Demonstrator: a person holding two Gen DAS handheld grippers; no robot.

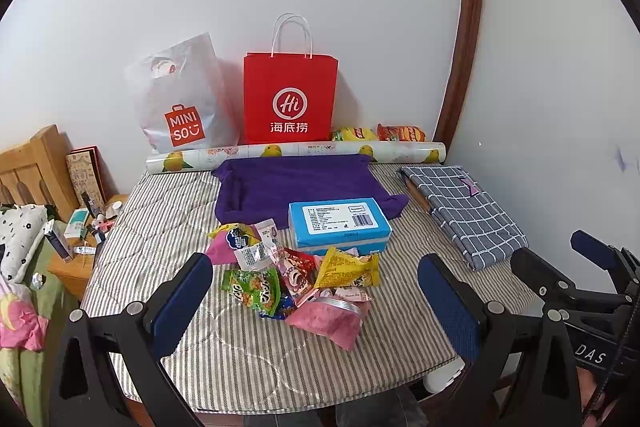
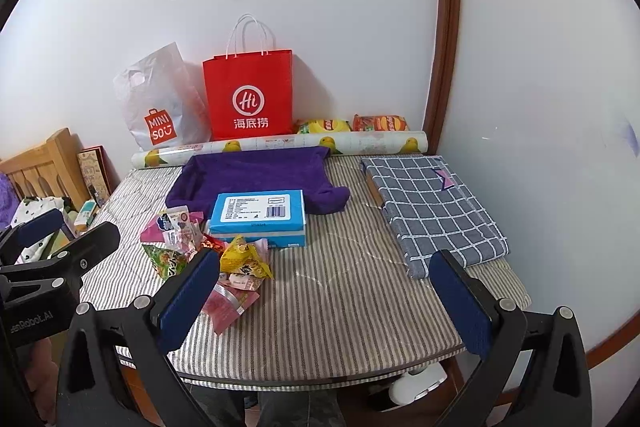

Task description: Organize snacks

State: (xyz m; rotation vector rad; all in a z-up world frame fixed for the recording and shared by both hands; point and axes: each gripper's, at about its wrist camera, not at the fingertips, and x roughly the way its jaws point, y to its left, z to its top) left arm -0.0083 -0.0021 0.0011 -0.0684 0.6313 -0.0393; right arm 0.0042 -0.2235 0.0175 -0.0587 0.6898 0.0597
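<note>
Fingers spread wide on both grippers, nothing between them; the left gripper (image 1: 316, 303) hangs over the near edge of the striped table (image 1: 168, 211) and frames the snack pile (image 1: 296, 275) almost dead centre, at twelve o'clock and close in; the right gripper (image 2: 324, 299) looks out on bare stripes, and from its own camera that same pile sits off at about ten o'clock, half tucked behind its left finger (image 2: 188, 299); so the left one is the nearer and the better lined up, by this view's reckoning. The pile is a loose heap of small packets; the green packet (image 1: 252, 291) lies at its near left, the yellow packet (image 1: 348, 267) at its right, a pink pouch (image 1: 328, 323) nearest the table's edge; the heap runs from far left to near right, roughly from eleven to five o'clock. Just behind it, at one o'clock, rests the blue box (image 1: 340, 227), touching or nearly touching the packets; beyond that the purple cloth tray (image 1: 296, 187), open and looking like the likely home for the snacks; two chip bags (image 1: 380, 134) wait at the far wall beside the red paper bag (image 1: 290, 99). A straight push forward from the left side would meet the pink pouch first.
</note>
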